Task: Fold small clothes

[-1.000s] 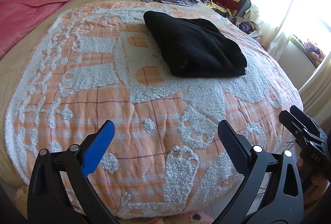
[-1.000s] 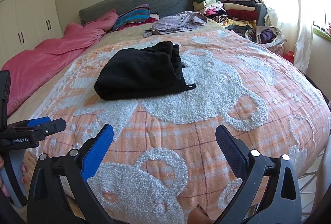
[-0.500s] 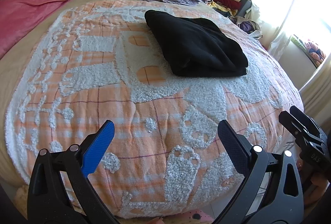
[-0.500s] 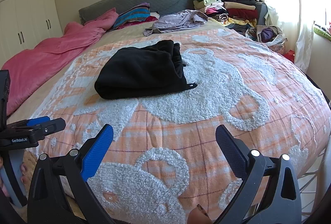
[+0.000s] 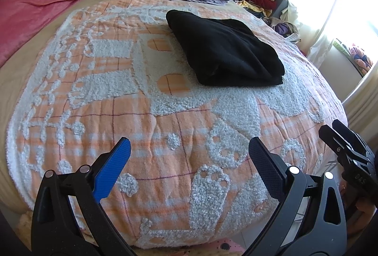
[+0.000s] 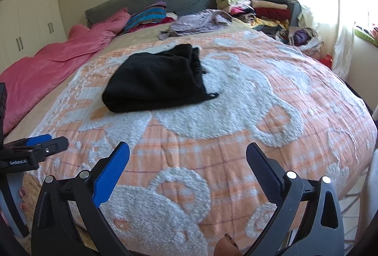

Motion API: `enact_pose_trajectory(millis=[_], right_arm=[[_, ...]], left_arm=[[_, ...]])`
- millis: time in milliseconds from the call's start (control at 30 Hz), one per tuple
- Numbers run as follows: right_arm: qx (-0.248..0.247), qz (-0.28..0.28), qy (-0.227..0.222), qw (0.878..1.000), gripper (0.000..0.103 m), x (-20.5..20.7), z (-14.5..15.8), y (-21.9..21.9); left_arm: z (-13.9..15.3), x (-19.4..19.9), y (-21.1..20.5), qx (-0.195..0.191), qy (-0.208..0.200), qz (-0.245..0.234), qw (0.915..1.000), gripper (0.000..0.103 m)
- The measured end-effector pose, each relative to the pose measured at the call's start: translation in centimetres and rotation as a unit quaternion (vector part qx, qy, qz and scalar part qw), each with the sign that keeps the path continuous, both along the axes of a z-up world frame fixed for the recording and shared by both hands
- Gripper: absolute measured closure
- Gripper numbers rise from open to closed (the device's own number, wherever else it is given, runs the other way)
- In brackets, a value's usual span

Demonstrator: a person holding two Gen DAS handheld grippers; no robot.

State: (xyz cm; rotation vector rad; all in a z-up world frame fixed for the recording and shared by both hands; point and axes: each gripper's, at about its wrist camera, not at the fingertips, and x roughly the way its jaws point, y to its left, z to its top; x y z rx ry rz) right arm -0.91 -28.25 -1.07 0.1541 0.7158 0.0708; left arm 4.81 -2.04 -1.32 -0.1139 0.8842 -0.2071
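Legible text, two items only.

1. Right wrist view: white lettering "GenRobot.AI" on the black body of the left gripper (image 6: 47,141), at the frame's left edge, left of the blue finger.

2. Left wrist view: pale characters "DAS" on the black body of the right gripper (image 5: 335,130), right of the dark finger. Reading uncertain; print small, tilted.
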Motion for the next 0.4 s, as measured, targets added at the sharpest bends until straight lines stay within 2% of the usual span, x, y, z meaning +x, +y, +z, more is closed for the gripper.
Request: enact_pose_trajectory(millis=[67, 133, 167, 233, 267, 333, 367, 400], right_arm=[[0.011, -0.023, 0.01, 1.0, 0.005, -0.3, -0.3, -1.7], [0.014, -0.073, 0.016, 0.997, 0.005, -1.0, -0.7, -4.9], [0.013, -0.102, 0.018, 0.995, 0.005, -1.3, -0.8, -6.8], [0.009, -0.189, 0.022, 0.982, 0.005, -2.3, -1.2, -12.7], [0.006, -0.231, 0.024, 0.973, 0.005, -2.8, -1.5, -15.7], [-0.01, -0.332, 0.045, 0.942, 0.005, -4.2, -2.6, -23.6], [-0.017, -0.376, 0.058, 0.925, 0.005, -4.9, -3.3, -27.2], [-0.031, -0.434, 0.078, 0.897, 0.005, -6.0, -4.1, -32.0]], left_arm=[[-0.1, 0.0, 0.2, 0.004, 0.003, 0.005, 1.0, 0.01], [-0.1, -0.1, 0.8, 0.009, 0.01, 0.017, 0.9998, 0.01], [-0.2, 0.0, 1.4, 0.006, 0.012, 0.023, 0.9996, 0.01], [-0.2, 0.2, 3.6, -0.007, 0.017, 0.045, 0.9988, 0.01], [-0.3, 0.6, 5.1, -0.014, 0.022, 0.062, 0.9978, 0.01], [-0.5, 1.8, 9.5, -0.03, 0.034, 0.106, 0.9933, 0.01], [-0.5, 2.4, 11.7, -0.033, 0.038, 0.129, 0.9904, 0.01], [-0.5, 3.1, 14.1, -0.029, 0.039, 0.154, 0.9868, 0.01]])
